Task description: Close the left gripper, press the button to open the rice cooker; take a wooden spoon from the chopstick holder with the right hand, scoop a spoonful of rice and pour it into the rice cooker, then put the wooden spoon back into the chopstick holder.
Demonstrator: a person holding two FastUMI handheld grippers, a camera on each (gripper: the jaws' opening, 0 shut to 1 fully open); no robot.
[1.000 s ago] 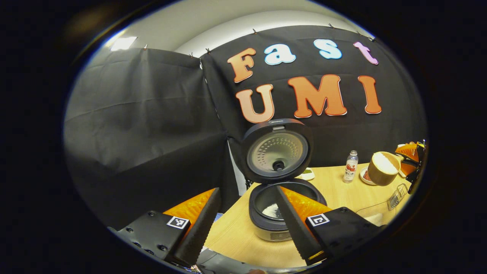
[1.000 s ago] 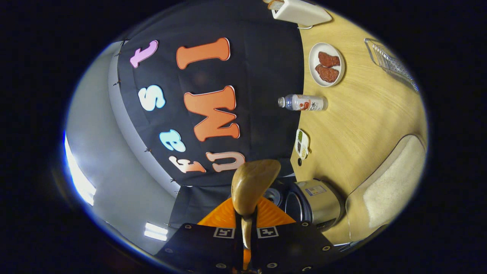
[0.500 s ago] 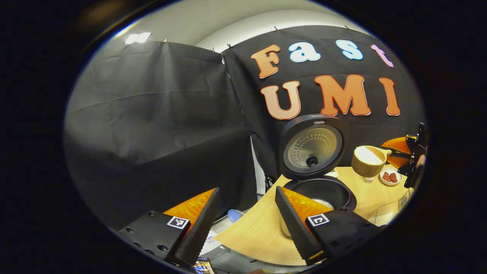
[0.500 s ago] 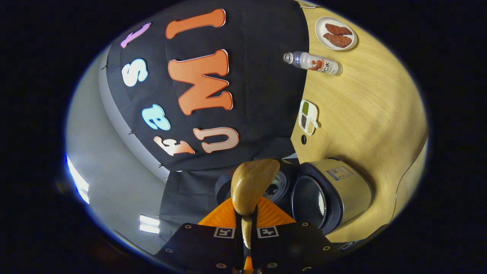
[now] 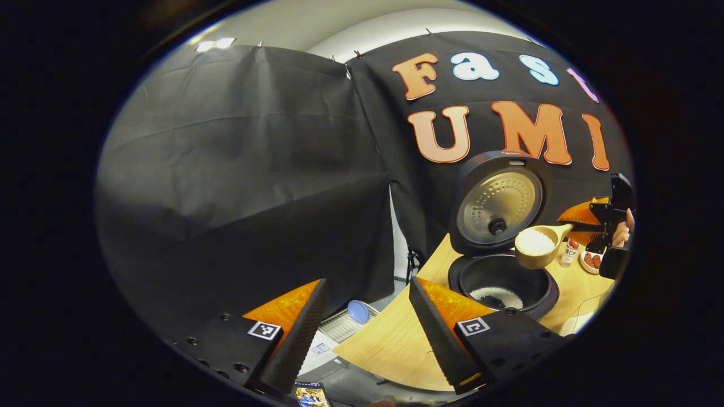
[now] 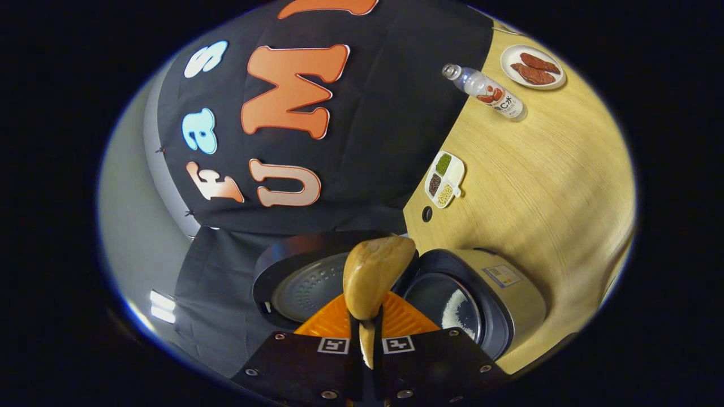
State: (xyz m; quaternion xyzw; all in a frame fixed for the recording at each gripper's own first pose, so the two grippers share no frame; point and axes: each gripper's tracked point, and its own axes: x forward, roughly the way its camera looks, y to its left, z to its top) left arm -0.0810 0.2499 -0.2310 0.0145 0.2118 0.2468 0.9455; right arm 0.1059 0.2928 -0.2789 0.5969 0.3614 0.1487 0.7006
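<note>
The rice cooker stands open on the wooden table, its lid upright, a little white rice lying in the dark pot. My right gripper is shut on the handle of the wooden spoon. In the left gripper view that spoon hangs over the pot's right rim with its bowl full of rice, held by the right gripper and a hand. My left gripper is open, back from the cooker at the table's left edge, with nothing between its fingers.
On the table behind the cooker stand a divided dish of beans, a small bottle and a plate with red food. Below the table's left edge are a blue disc on a rack and a phone.
The right gripper carried the loaded spoon leftward, from beyond the cooker to over its pot. The left gripper drew back and swung left, so the cooker sits farther right in its view.
</note>
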